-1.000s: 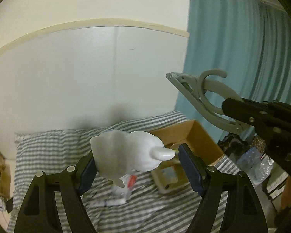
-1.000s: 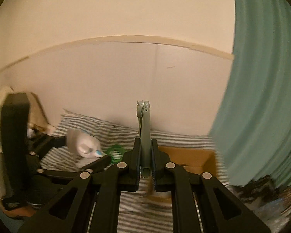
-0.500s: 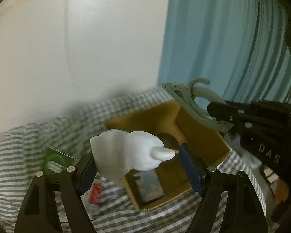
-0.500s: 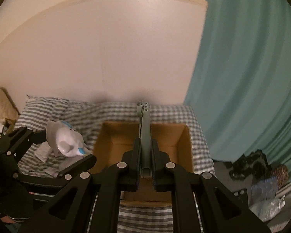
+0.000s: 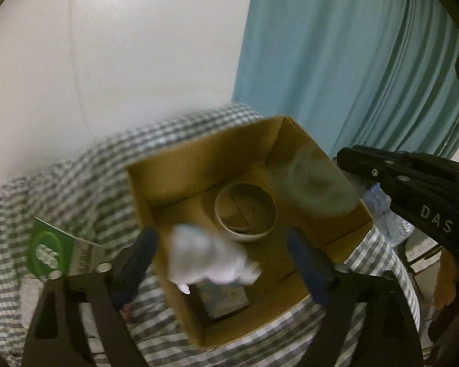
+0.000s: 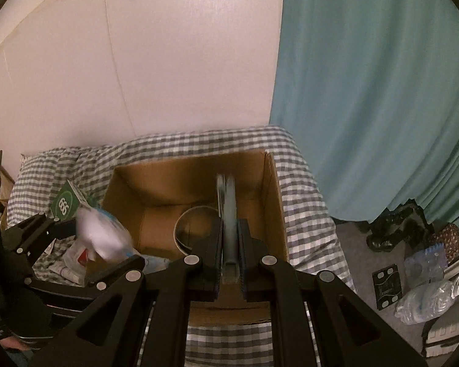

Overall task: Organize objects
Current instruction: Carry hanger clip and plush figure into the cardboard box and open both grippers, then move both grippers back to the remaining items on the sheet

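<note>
An open cardboard box (image 5: 290,140) stands on the checked bed; it also shows in the right wrist view (image 6: 269,202). My left gripper (image 5: 226,263) is open over the box's near edge. The white plush toy (image 5: 208,257) is blurred between its fingers, loose and dropping; it appears in the right wrist view (image 6: 102,234) too. My right gripper (image 6: 229,241) has its jaws a little apart around the grey hanger clip (image 6: 228,211), which is blurred; in the left wrist view the clip is a smear (image 5: 315,180) over the box's right side. A round paper tub (image 5: 244,211) sits in the box.
A green card package (image 5: 47,252) lies on the bed left of the box. A teal curtain (image 6: 367,91) hangs at the right. Bags and bottles (image 6: 425,275) lie on the floor right of the bed. A flat dark item (image 5: 223,299) lies in the box.
Both grippers moved over the box. My left gripper opened and the plush toy is falling. The hanger clip has slipped down from my right gripper and is blurred.
</note>
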{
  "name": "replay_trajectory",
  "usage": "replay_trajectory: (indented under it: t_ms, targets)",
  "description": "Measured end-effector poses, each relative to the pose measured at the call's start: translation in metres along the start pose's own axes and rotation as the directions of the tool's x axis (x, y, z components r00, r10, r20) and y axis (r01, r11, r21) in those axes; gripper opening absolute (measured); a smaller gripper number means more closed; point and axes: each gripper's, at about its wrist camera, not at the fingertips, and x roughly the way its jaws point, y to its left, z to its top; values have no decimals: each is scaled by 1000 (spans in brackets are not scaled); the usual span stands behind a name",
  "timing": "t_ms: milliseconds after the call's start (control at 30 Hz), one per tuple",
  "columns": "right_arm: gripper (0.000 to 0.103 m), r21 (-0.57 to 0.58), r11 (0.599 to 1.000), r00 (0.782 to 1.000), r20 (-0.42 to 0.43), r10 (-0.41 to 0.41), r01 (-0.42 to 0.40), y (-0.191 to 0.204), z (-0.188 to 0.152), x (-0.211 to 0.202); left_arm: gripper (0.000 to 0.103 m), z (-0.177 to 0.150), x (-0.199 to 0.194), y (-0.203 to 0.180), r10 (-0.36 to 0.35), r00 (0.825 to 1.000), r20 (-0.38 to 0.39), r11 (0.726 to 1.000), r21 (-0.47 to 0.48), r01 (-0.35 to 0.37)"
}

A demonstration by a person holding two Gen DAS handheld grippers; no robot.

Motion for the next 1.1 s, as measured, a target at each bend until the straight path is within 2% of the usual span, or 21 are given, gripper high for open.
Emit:
replay_trajectory:
  t_ms: [33, 67, 100, 300, 433, 500, 600, 633, 700, 767, 833, 933, 1100]
  targets:
    - [33, 1, 1000, 1000, 15, -8, 8, -1, 2, -5, 100, 1, -10, 1, 25, 999, 23, 1000, 2, -25]
    - [57, 3, 1000, 1000, 26, -14, 14, -2, 3, -11, 101, 3, -17, 2, 34, 999, 34, 999, 0, -34]
    - [64, 6, 1000, 999, 46, -21, 21, -2, 5, -18, 101, 4, -22, 3, 38, 999, 38, 999, -3, -38]
    - [66, 40, 998, 991, 128, -48, 43, -3, 2, -63, 101, 14, -84, 24, 78, 991, 109, 996, -44, -74]
    - [68, 42, 999, 986, 161, -40, 34, 16, -6, -94, 103, 8, -132, 58, 154, 975, 160, 988, -52, -148]
    - [74, 37, 999, 981, 191, -24, 17, 34, -9, -111, 103, 0, -152, 75, 194, 965, 174, 981, -52, -188]
    - [79, -7, 999, 967, 252, 45, -45, 74, -10, -135, 103, -24, -184, 102, 289, 936, 199, 957, -53, -285]
    - [79, -24, 998, 962, 263, 66, -62, 87, -12, -139, 103, -36, -195, 114, 345, 917, 201, 938, -52, -342]
    - [80, -53, 993, 953, 280, 114, -103, 116, -20, -143, 103, -56, -209, 135, 392, 898, 199, 920, -62, -387]
    - [81, -78, 985, 946, 275, 170, -154, 147, -31, -138, 103, -72, -217, 155, 418, 890, 184, 908, -89, -408]
    - [81, -86, 981, 944, 268, 193, -176, 169, -45, -127, 103, -89, -222, 173, 433, 885, 173, 901, -118, -418]
    - [81, -114, 972, 954, 198, 226, -206, 208, -63, -96, 103, -117, -217, 204, 456, 879, 138, 885, -173, -432]
    - [81, -162, 974, 982, 76, 171, -157, 258, -80, -43, 103, -143, -191, 242, 472, 879, 72, 863, -243, -443]
